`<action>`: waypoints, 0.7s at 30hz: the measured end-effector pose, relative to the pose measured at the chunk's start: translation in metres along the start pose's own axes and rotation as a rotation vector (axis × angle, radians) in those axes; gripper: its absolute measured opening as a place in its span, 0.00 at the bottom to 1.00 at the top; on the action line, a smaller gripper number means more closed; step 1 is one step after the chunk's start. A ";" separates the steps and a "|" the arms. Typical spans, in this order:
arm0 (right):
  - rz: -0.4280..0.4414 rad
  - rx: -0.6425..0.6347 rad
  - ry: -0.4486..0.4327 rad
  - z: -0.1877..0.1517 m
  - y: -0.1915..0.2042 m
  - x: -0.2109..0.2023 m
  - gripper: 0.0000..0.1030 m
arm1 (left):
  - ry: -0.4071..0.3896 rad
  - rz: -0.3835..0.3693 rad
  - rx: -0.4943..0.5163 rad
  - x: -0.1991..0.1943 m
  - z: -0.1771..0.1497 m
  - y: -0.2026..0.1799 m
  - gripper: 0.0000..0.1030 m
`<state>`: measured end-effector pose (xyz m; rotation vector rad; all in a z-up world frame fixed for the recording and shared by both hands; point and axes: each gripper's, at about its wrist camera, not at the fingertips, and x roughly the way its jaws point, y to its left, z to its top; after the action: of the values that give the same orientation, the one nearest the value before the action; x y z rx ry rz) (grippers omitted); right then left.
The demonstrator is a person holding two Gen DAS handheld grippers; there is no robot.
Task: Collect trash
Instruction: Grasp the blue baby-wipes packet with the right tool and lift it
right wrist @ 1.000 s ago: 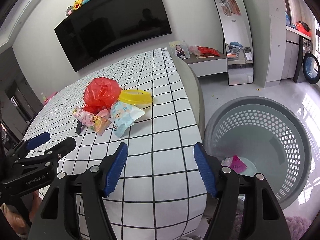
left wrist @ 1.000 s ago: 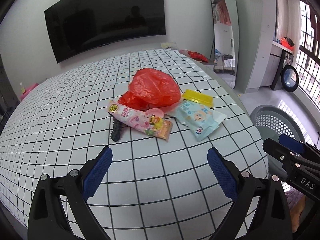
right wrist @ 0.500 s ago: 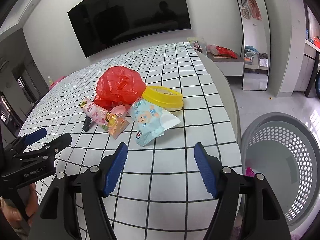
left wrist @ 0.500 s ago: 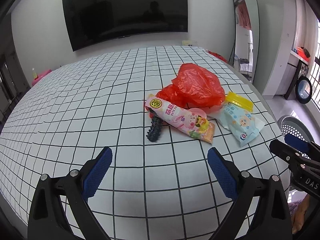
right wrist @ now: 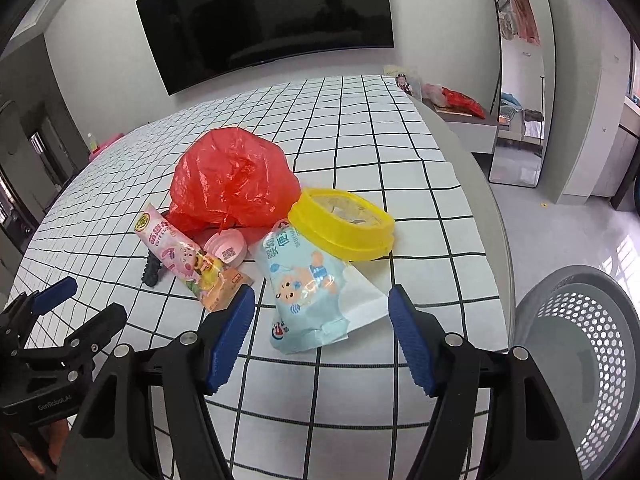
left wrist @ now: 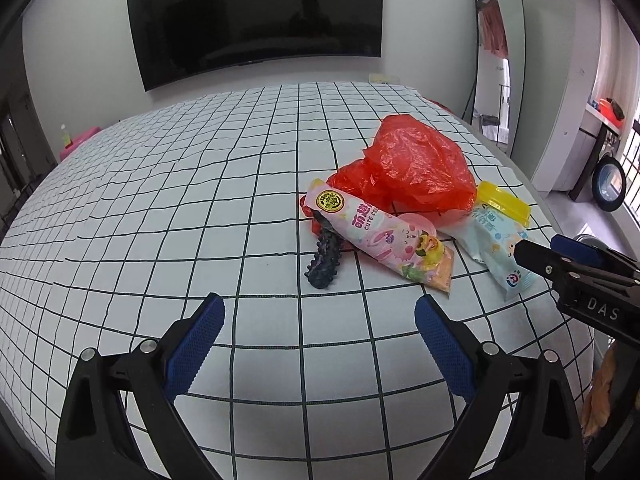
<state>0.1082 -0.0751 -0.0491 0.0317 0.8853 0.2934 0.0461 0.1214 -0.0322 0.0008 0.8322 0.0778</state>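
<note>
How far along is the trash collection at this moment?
Little looks done: the red plastic bag, pink snack packet, blue wipes packet, yellow lid and dark spiky piece lie on the bed. Both grippers are open and empty. The basket waits beside it.

A wide black television hangs on the pale wall — directly beyond the far edge of the grid-patterned bed. Right of the television a tall mirror leans against the wall, and farther right daylight falls on the glossy floor — near white cabinets.
</note>
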 end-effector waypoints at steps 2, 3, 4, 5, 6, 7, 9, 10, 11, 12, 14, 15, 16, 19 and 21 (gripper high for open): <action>-0.004 -0.011 0.013 0.004 0.002 0.007 0.64 | 0.006 -0.004 -0.003 0.003 0.000 0.001 0.91; -0.009 -0.016 0.019 0.005 0.002 0.010 0.64 | 0.009 -0.004 -0.004 0.004 -0.001 0.002 0.91; -0.014 -0.020 0.026 0.007 0.002 0.013 0.64 | 0.013 -0.006 -0.006 0.005 -0.001 0.002 0.91; -0.014 -0.024 0.037 0.008 0.003 0.017 0.64 | 0.016 -0.008 -0.008 0.007 -0.001 0.002 0.91; -0.014 -0.026 0.045 0.009 0.003 0.020 0.64 | 0.018 -0.010 -0.009 0.008 -0.001 0.003 0.91; -0.016 -0.027 0.049 0.010 0.004 0.022 0.64 | 0.019 -0.012 -0.010 0.008 -0.002 0.003 0.91; -0.018 -0.031 0.057 0.011 0.005 0.027 0.64 | 0.021 -0.014 -0.011 0.010 -0.001 0.003 0.91; -0.018 -0.032 0.062 0.012 0.005 0.030 0.64 | 0.021 -0.015 -0.011 0.010 -0.002 0.003 0.91; -0.016 -0.031 0.067 0.012 0.004 0.032 0.64 | 0.022 -0.017 -0.013 0.011 -0.002 0.004 0.91; -0.012 -0.031 0.072 0.013 0.004 0.035 0.64 | 0.022 -0.018 -0.015 0.011 -0.001 0.004 0.91; -0.006 -0.034 0.082 0.016 0.006 0.039 0.64 | 0.023 -0.019 -0.017 0.011 -0.002 0.005 0.91; -0.004 -0.037 0.087 0.017 0.007 0.041 0.64 | 0.023 -0.019 -0.017 0.011 -0.002 0.006 0.91; -0.003 -0.042 0.093 0.017 0.008 0.044 0.64 | 0.024 -0.019 -0.017 0.011 -0.002 0.006 0.91; 0.001 -0.051 0.089 0.019 0.012 0.045 0.64 | 0.027 -0.017 -0.022 0.013 -0.001 0.008 0.91; 0.016 -0.055 0.087 0.018 0.015 0.044 0.64 | 0.026 -0.015 -0.023 0.012 -0.001 0.009 0.91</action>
<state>0.1451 -0.0472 -0.0687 -0.0252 0.9636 0.3354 0.0528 0.1312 -0.0412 -0.0285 0.8575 0.0737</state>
